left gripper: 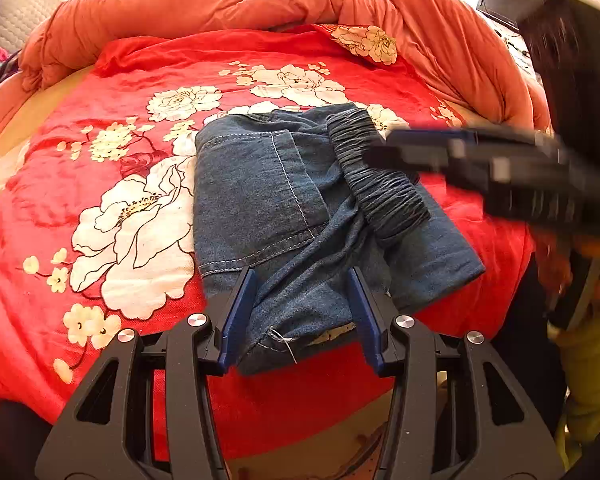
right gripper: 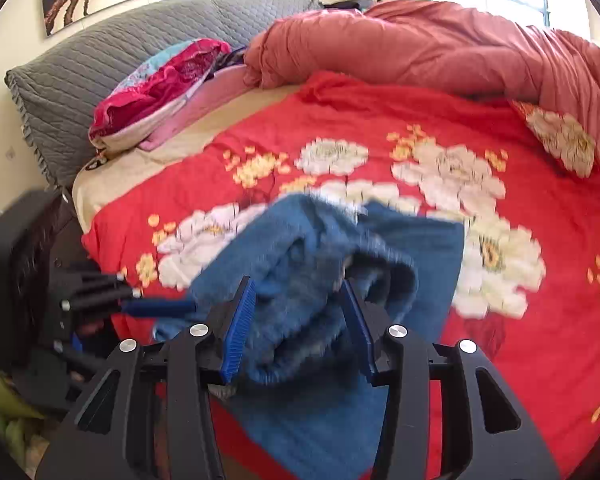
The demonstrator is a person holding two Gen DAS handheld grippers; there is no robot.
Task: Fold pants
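Left wrist: pants folded; both jaws part-open, empty. Press waistband flat at 1 o'clock.

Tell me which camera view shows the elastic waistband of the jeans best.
The left wrist view: the gathered waistband lies sharp and nearly whole across the folded jeans. In the right wrist view the jeans are motion-blurred, and the waistband cannot be made out.

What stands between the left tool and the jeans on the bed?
Nothing visible does. The left tool is open, with the near edge of the folded jeans already between its fingers. The right tool hovers over the elastic waistband, farther back, not in the left tool's way.
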